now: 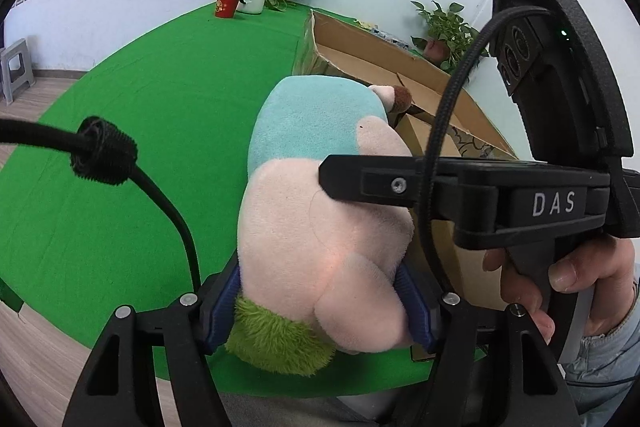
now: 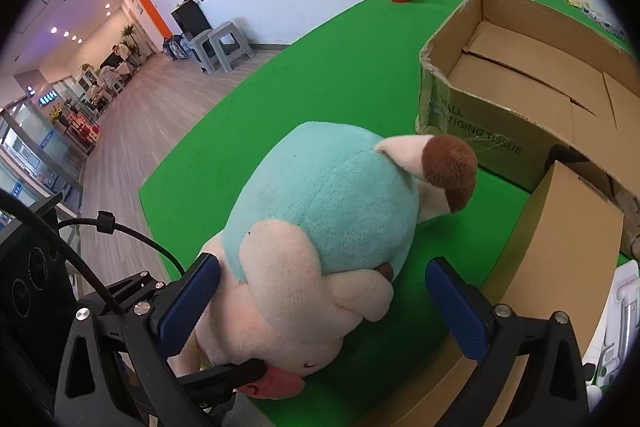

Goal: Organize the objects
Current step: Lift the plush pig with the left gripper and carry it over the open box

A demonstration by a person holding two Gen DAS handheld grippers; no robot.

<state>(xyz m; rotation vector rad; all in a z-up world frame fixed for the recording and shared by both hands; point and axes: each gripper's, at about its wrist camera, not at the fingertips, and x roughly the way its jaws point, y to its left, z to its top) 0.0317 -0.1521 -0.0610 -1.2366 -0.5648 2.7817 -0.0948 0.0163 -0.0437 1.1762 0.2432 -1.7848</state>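
Left gripper: angled downward, blue pads pressed against both flanks of a plush toy, jaws partly spread around it.

Right gripper: angled downward, jaws spread wide; left pad touching the toy, right pad clear of it.

Right hand: bare fingers wrapped around the black handle, pale denim sleeve at the wrist.

plush toy — teal, pink, brown | table cover — plain green | box tan
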